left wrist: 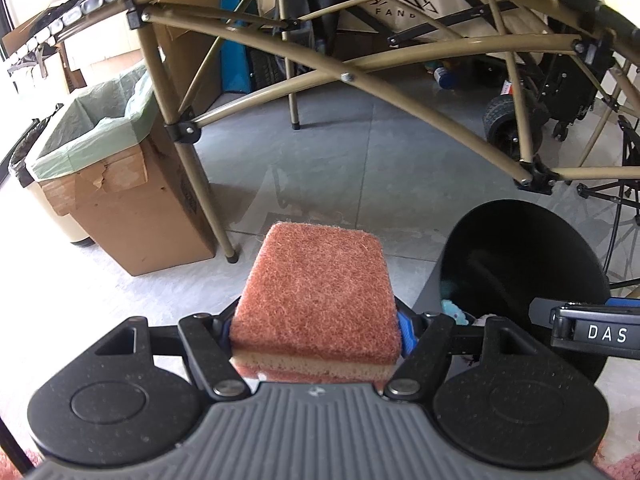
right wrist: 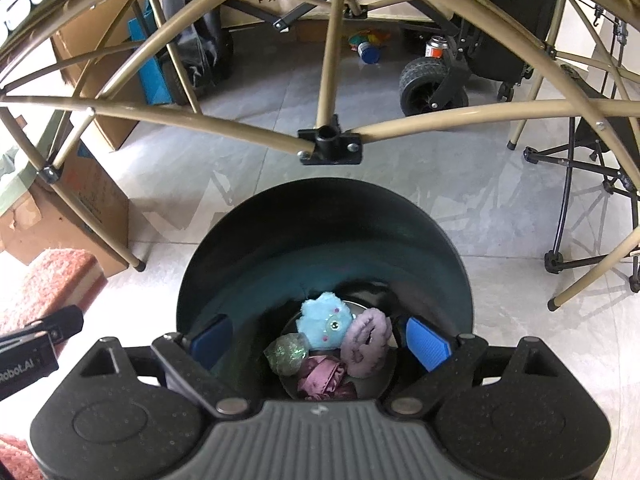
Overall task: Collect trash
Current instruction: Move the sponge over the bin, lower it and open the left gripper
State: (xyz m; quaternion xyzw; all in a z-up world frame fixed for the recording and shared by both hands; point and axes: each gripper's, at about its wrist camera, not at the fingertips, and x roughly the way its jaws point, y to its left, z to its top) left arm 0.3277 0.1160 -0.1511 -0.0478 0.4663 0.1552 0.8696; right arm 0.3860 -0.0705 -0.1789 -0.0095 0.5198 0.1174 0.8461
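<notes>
Grey tiled floor (right wrist: 500, 208) bears a black bin (right wrist: 320, 216), cardboard box (left wrist: 136, 216), perhaps cans.

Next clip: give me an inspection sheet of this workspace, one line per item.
Surface: grey tiled floor, bare between the furniture.
Job's things: orange scouring sponge gripped in the left tongs; black bin below holds a blue plush, a purple ring-shaped plush, a greenish wad and pink fabric.
Clutter: cardboard box with green liner; cans under the table.
Grippers: left tongs shut on the sponge; right tongs open and empty, over the bin.
Cables: nothing seen.
Surroundings: tan folding-table frame, wheeled cart, black folding stand.
</notes>
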